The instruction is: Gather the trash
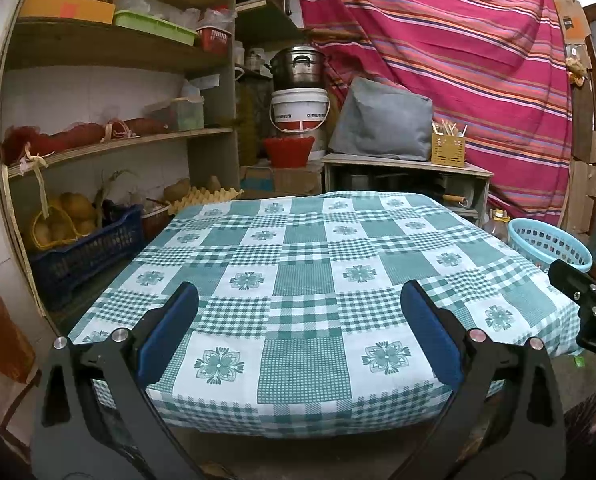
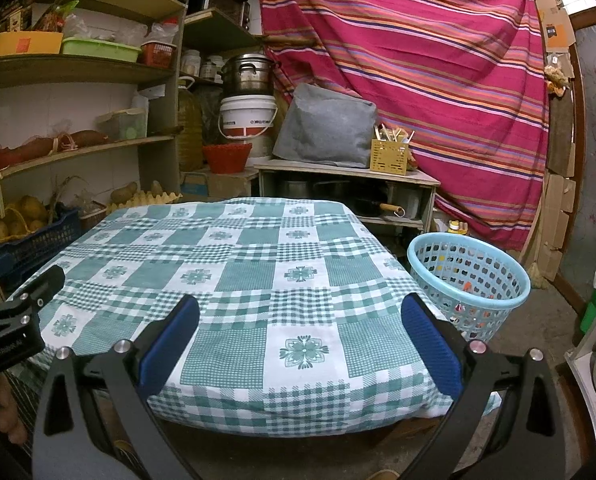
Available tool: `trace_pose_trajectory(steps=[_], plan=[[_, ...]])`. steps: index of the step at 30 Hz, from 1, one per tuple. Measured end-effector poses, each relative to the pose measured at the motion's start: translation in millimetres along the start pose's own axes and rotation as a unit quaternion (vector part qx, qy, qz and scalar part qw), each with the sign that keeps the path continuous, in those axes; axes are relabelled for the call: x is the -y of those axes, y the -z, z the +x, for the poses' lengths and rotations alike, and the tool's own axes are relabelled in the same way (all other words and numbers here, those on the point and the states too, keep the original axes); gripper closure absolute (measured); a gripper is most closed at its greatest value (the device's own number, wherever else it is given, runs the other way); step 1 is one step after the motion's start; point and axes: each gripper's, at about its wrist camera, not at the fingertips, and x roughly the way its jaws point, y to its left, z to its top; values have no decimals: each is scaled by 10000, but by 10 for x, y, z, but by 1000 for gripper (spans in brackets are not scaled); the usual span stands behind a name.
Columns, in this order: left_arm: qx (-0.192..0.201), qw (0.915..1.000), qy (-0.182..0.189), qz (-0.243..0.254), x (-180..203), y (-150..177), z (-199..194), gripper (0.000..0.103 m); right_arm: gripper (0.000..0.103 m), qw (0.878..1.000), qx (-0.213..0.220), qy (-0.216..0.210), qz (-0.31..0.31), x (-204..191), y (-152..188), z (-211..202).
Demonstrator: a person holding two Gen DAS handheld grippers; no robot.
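Observation:
A light blue perforated basket (image 2: 470, 284) stands on the floor right of the table, with small colourful bits inside; it also shows in the left wrist view (image 1: 550, 246). The table (image 1: 298, 256) carries a green-and-white checked cloth with nothing on it; it also shows in the right wrist view (image 2: 242, 264). My left gripper (image 1: 298, 320) is open and empty above the table's near edge. My right gripper (image 2: 298, 328) is open and empty above the near right part of the table. Each gripper's body shows at the edge of the other's view.
Wooden shelves (image 1: 110, 140) with baskets, crates and produce stand on the left. A low cabinet (image 2: 346, 184) with a grey cushion and a yellow utensil holder stands behind the table. A striped red cloth (image 2: 418, 60) hangs at the back. A white bucket (image 1: 300, 110) sits under a metal pot.

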Motion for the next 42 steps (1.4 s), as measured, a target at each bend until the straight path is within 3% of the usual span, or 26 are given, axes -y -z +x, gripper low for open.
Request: trace_pose_trajectory(steps=[42], plan=[[45,10000,29,15,33,-65,-20,5,5,10000,25,39,51,39,-61,-11]])
